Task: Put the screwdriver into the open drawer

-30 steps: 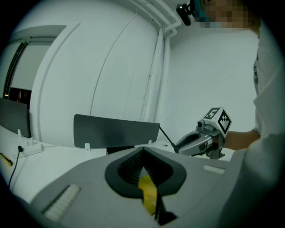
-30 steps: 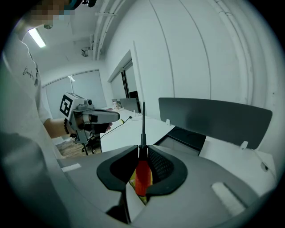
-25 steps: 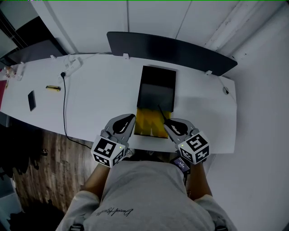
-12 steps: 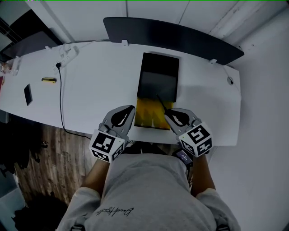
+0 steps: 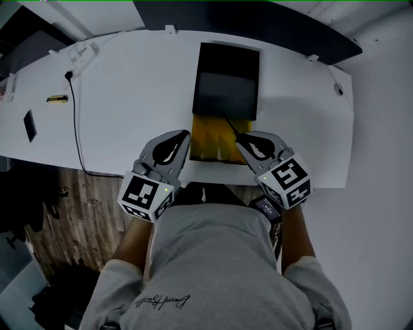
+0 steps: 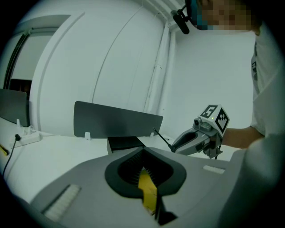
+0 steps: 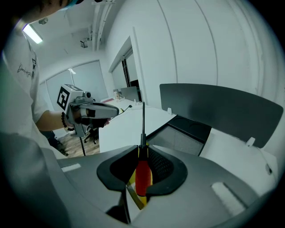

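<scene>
On the far left of the white table, in the head view, a black phone lies flat near the edge; a small yellow object lies just beyond it; a white power strip sits farther back, and its black cable runs from it toward the near edge and off the table.

Next comes the left gripper, held low at the near edge, just left of the open drawer; in the left gripper view its jaws meet at their tips and grip nothing.

The drawer shows a yellow inside and is pulled out toward the person from a black cabinet that stands in the middle of the table; behind the cabinet a dark panel stands upright along the far edge.

The screwdriver is not in the drawer; the right gripper is clamped on its red handle, and the thin dark shaft sticks straight out past the jaw tips; in the head view that shaft slants over the drawer's right side toward the cabinet's front, and the right gripper sits at the drawer's right near corner.

The two grippers flank the drawer, apart from each other.
</scene>
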`<state>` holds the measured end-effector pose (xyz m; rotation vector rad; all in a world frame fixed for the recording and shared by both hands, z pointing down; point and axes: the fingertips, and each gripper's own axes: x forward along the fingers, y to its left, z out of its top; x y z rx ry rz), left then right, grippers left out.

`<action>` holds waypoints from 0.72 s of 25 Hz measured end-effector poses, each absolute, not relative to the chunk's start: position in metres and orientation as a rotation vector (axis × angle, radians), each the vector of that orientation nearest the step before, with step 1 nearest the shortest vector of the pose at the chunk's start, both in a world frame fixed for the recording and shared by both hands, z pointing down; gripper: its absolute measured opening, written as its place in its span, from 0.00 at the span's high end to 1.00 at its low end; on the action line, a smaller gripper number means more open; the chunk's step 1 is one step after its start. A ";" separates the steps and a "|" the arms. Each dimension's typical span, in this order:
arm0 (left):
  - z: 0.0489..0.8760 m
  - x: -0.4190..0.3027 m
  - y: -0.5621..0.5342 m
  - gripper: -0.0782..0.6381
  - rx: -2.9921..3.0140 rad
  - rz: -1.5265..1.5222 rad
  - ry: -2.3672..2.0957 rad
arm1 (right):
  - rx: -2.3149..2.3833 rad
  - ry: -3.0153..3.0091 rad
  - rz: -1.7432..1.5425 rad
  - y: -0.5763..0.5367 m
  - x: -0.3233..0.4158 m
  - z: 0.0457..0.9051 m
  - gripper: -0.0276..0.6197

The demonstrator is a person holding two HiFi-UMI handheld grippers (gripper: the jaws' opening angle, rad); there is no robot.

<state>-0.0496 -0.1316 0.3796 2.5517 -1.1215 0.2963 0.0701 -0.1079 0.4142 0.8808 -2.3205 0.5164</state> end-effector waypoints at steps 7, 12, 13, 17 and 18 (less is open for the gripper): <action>0.392 -0.052 -0.135 0.89 2.531 0.311 -1.111 | 0.865 -2.299 0.537 -0.109 0.069 0.427 0.82; 0.400 -0.051 -0.138 0.89 2.524 0.317 -1.100 | 0.848 -2.279 0.546 -0.111 0.068 0.438 0.82; 0.401 -0.051 -0.138 0.89 2.522 0.319 -1.096 | 0.845 -2.274 0.548 -0.111 0.068 0.440 0.82; 0.406 -0.052 -0.139 0.89 2.520 0.335 -1.085 | 0.841 -2.260 0.562 -0.112 0.067 0.446 0.82; 0.408 -0.052 -0.139 0.89 2.520 0.339 -1.083 | 0.841 -2.257 0.565 -0.113 0.067 0.448 0.82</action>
